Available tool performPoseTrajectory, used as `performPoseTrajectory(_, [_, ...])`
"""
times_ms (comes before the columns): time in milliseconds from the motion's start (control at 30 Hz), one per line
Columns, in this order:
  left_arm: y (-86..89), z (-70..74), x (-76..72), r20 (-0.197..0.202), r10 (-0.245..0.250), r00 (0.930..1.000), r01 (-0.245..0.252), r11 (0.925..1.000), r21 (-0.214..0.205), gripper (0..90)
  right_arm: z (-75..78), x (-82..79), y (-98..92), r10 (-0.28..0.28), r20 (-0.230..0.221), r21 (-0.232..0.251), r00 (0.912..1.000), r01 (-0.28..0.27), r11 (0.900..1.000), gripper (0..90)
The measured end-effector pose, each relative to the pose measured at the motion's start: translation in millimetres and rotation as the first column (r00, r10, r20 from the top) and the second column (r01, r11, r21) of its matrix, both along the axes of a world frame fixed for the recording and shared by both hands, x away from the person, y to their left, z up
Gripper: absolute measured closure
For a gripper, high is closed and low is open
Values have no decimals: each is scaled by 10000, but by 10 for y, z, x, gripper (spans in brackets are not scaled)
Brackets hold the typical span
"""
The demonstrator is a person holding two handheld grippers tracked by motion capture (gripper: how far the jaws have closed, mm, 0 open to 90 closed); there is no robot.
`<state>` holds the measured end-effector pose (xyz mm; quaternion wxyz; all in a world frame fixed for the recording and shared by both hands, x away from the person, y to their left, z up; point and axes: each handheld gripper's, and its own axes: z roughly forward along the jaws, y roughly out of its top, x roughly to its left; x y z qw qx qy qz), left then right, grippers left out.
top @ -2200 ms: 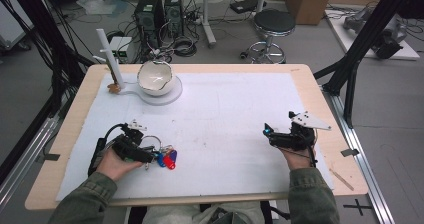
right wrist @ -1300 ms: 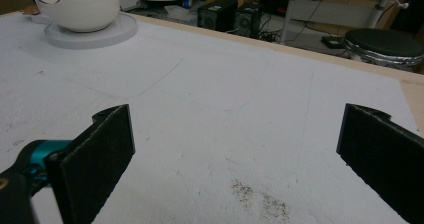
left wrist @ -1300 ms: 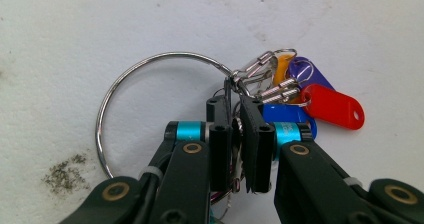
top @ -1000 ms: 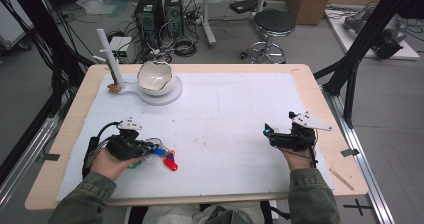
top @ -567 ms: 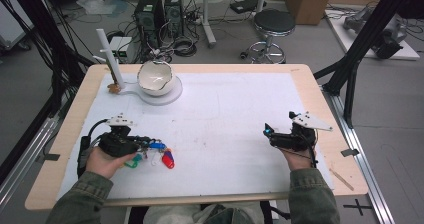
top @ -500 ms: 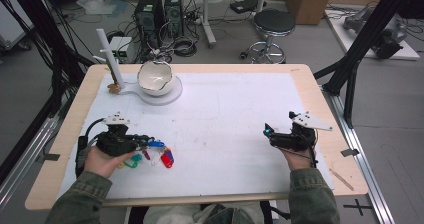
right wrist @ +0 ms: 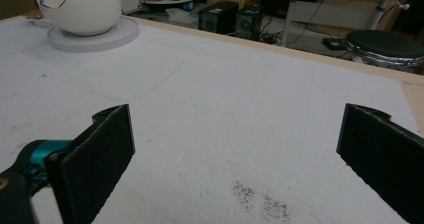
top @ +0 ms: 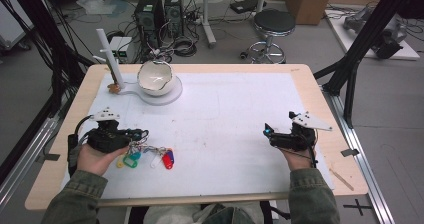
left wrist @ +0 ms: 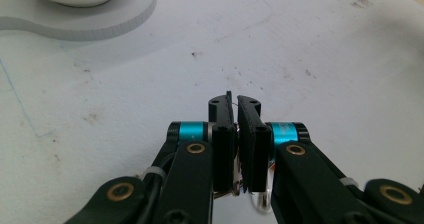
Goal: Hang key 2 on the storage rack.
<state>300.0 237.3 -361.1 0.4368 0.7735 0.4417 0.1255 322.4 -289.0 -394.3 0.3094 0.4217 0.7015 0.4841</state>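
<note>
The left gripper (top: 134,134) is sitting at the near left of the table (top: 240,69), its jaws pressed together on the metal ring of a bunch of keys (top: 150,156); in the left gripper view the thin ring is showing pinched between the black pads (left wrist: 224,134). The coloured key tags, yellow, green, white and red, are trailing on the white mat (top: 225,114) just to the right of the hand (top: 92,156), so the bunch is looking gripped but not yet lifted clear. The right gripper (top: 270,134) is resting at the near right, well apart from the keys, with its jaws spread wide over bare mat. At the far left, the cracked egg-shaped white bowl (top: 156,78) is standing on its round base (top: 165,95) beside a white upright post (top: 111,59). The step in hand appears to be the pickup; the next move probably calls for raising the bunch so the tags are hanging free, then carrying it toward the bowl without snagging.
</note>
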Motion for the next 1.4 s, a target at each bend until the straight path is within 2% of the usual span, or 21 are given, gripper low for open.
performPoseTrajectory(333, [51, 117, 30, 313, 218, 9993, -209, 9993, -294, 849, -4, 1, 2, -15, -7, -73, 10000, 15, 10000, 9])
performPoseTrajectory(500, [70, 191, 58, 459, 545, 9975, -519, 9972, -543, 849, -5, -2, 2, -18, -12, -85, 10000, 18, 10000, 9])
performPoseTrajectory(733, [83, 362, 129, 778, 677, 9947, -636, 9965, -536, 848, -4, -3, 1, -45, 6, -79, 10000, 45, 10000, 9])
performPoseTrajectory(767, [92, 386, 140, 859, 719, 9937, -680, 9966, -468, 848, -5, -3, 1, -46, 11, -65, 10000, 46, 10000, 9])
performPoseTrajectory(933, [180, 503, 193, 1258, 918, 9878, -843, 9944, -642, 848, -7, -3, -5, -38, 0, -70, 10000, 38, 10000, 9])
performPoseTrajectory(1067, [239, 615, 193, 1700, 1166, 9785, -1068, 9921, -658, 848, -7, -5, -4, -81, -21, -21, 10000, 81, 10000, 9])
performPoseTrajectory(1267, [286, 774, 204, 2054, 1303, 9700, -1199, 9908, -623, 848, -6, -5, -6, -101, 9, -56, 9999, 101, 9999, 9])
performPoseTrajectory(1400, [332, 860, 229, 2163, 1439, 9657, -1287, 9882, -828, 849, -7, -7, -7, -114, -54, -22, 9999, 114, 9999, 9])
